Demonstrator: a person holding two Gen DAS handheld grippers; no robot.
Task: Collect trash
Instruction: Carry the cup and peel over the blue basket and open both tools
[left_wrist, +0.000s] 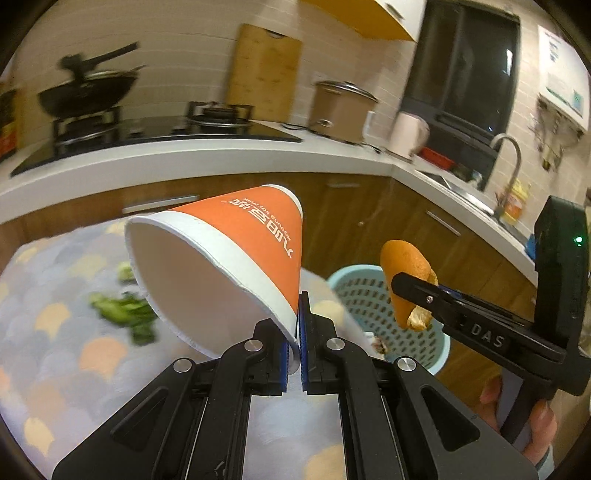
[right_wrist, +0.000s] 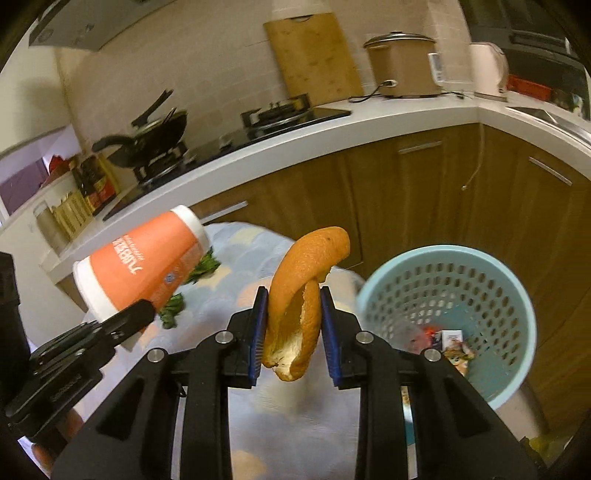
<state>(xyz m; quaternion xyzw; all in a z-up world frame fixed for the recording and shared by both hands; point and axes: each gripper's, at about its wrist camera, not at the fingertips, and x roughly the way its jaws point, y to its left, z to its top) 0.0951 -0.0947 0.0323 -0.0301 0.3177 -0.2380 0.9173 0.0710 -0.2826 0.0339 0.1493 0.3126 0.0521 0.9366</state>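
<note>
in the left wrist view, the jaws of the left gripper (left_wrist: 297, 332) are pinching the rim of an orange paper cup (left_wrist: 225, 254), which is tilting up toward 11 o'clock, its open mouth facing the camera. the cup is probably light and easily crushed, so the rim is the sensible hold. at 3 o'clock the right gripper (left_wrist: 415, 291) is carrying an orange peel (left_wrist: 404, 258) above a blue basket (left_wrist: 354, 291). green scraps (left_wrist: 125, 310) are lying on the patterned counter (left_wrist: 55, 332) at 9 o'clock.

in the right wrist view, the jaws are pressing on the peel (right_wrist: 299, 291) from both sides; it looks soft and curled. the basket (right_wrist: 447, 295), already holding some rubbish, is sitting at 3 o'clock.
</note>
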